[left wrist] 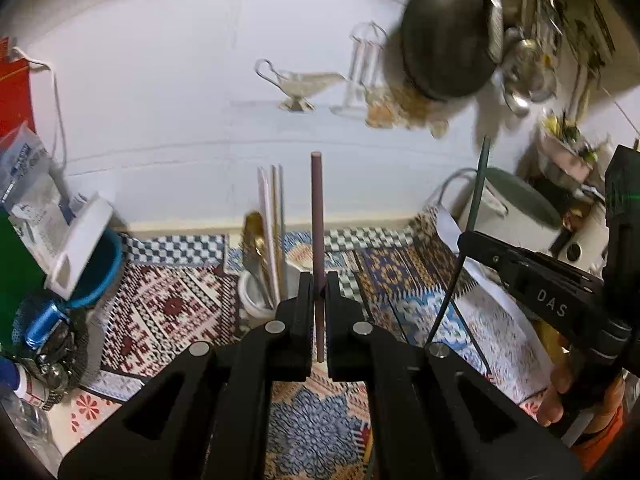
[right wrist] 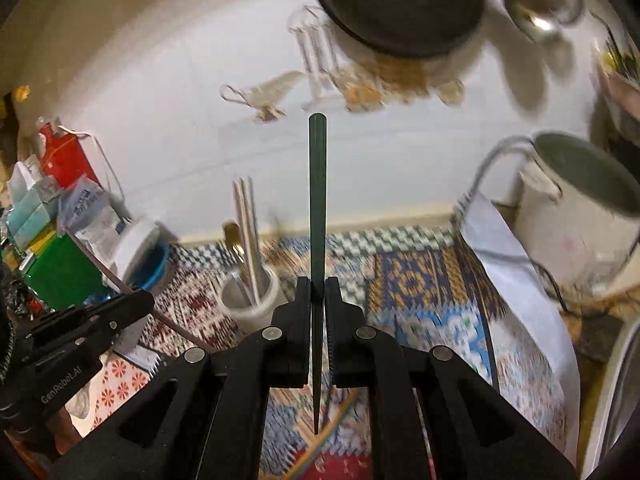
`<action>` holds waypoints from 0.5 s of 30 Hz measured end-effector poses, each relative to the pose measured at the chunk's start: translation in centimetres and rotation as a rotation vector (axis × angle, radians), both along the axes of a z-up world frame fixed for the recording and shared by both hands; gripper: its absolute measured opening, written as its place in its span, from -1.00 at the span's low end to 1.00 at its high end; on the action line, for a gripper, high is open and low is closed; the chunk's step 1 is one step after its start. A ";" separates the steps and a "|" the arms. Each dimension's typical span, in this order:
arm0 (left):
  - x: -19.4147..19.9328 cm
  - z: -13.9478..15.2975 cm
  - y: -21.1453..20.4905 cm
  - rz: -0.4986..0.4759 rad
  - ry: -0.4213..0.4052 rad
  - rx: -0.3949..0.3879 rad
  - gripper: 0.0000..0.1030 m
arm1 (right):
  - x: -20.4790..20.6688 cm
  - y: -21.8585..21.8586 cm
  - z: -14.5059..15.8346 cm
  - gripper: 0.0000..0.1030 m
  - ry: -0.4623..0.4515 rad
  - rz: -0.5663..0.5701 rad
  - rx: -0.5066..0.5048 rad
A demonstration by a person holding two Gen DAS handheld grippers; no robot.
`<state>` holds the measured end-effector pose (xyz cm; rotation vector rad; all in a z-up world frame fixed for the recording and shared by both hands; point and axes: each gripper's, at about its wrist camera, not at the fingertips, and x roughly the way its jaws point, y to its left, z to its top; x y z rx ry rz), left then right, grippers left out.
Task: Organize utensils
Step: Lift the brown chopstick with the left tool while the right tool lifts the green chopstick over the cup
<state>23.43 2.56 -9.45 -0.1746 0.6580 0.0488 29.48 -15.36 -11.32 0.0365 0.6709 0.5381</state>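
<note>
The left hand-held gripper (left wrist: 318,280) is clenched on a maroon chopstick (left wrist: 317,216). The jaws pinch the stick low on its length, so a short end shows below the pads and the long, blunt end stands up ahead of them. The right hand-held gripper (right wrist: 318,284) is clenched on a dark green chopstick (right wrist: 317,184) in the same manner, with its thin tapered tip pointing back toward the camera and the thick end pointing away.

Both sticks appear light, stiff and smooth. A narrow, tapered rod of this kind is likely to slip or swing in a flat-pad grip. A hold nearer the middle would probably steady it better, since a low pinch leaves a long free lever above the jaws.

Just beyond both grippers a white cup (left wrist: 256,296) stands on the patterned cloth (left wrist: 176,304) that covers the tabletop. It holds pale chopsticks (left wrist: 272,216) and a gold-coloured spoon (left wrist: 253,232), all upright. It is the likely destination; its mouth is already crowded, so each stick should enter thin end first.

Further back, a dark round pan (left wrist: 448,36) hangs on the white wall (left wrist: 160,92).
</note>
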 end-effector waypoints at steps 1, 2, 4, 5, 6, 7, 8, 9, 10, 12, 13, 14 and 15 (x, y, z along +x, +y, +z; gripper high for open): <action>0.1 0.4 0.5 0.010 -0.009 0.001 -0.94 | 0.2 0.5 0.3 -0.88 -0.008 0.008 0.003; 0.2 0.7 0.8 0.017 -0.016 0.003 -0.94 | 0.5 0.9 0.7 -0.88 -0.018 0.018 0.008; 0.3 1.4 1.6 0.034 -0.033 0.012 -0.94 | 1.0 2.0 1.3 -0.88 -0.034 0.039 0.015; 0.5 1.7 2.0 0.043 -0.041 0.017 -0.94 | 1.3 2.5 1.5 -0.88 -0.041 0.048 0.018; 0.7 2.0 2.6 0.050 -0.047 0.018 -0.94 | 1.7 3.2 1.7 -0.88 -0.049 0.062 0.022; 0.8 2.3 2.9 0.056 -0.054 0.019 -0.94 | 1.9 3.6 1.7 -0.88 -0.054 0.071 0.024; 1.0 2.5 3.3 0.062 -0.060 0.019 -0.94 | 2.3 4.2 1.8 -0.88 -0.061 0.082 0.027; 1.2 2.7 3.5 0.067 -0.064 0.019 -0.94 | 2.7 4.8 1.9 -0.88 -0.067 0.093 0.030; 1.5 2.9 3.8 0.070 -0.069 0.019 -0.94 | 2.9 5.1 1.9 -0.88 -0.071 0.100 0.031; 2.0 3.2 4.5 0.075 -0.077 0.018 -0.94 | 3.6 6.3 2.0 -0.88 -0.077 0.115 0.034; 2.2 3.3 4.7 0.076 -0.079 0.018 -0.94 | 4.0 6.8 2.0 -0.88 -0.080 0.123 0.037; 2.5 3.3 5.0 0.075 -0.081 0.018 -0.94 | 4.3 7.4 2.0 -0.88 -0.081 0.130 0.040; 3.0 3.3 5.3 0.075 -0.081 0.020 -0.94 | 4.6 7.9 2.0 -0.88 -0.081 0.137 0.042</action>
